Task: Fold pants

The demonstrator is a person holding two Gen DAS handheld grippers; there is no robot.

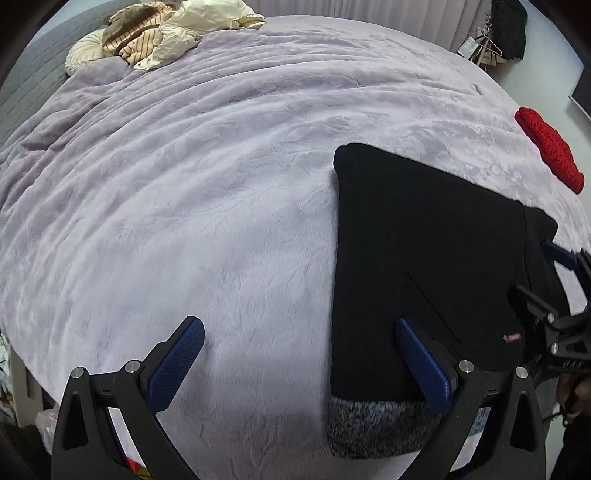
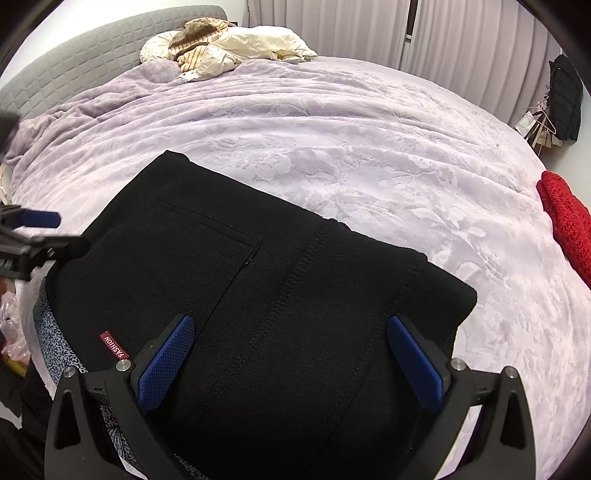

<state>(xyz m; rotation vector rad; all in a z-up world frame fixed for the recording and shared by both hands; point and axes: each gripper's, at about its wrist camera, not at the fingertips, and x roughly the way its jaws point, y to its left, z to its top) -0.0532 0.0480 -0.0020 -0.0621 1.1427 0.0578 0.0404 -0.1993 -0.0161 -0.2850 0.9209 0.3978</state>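
The black pants lie folded compactly on the bed, both the left gripper and right gripper wide and empty (folding seems nearly finished), so next only smoothing toward 12 o'clock.

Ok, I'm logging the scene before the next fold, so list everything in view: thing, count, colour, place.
pants: one, black, folded, near edge of bed
red label: one, on the pants, reads FASHION
speckled garment: one, grey-blue, under the pants' near end
bedspread: one, lilac, covering the bed
knit item: one, red, right side of bed
clothes pile: cream and striped, at the headboard
round cushion: one, cream, beside the pile
headboard: grey, quilted
curtains: pale, behind the bed
left gripper: jaws open, blue pads
right gripper: jaws open, over the pants
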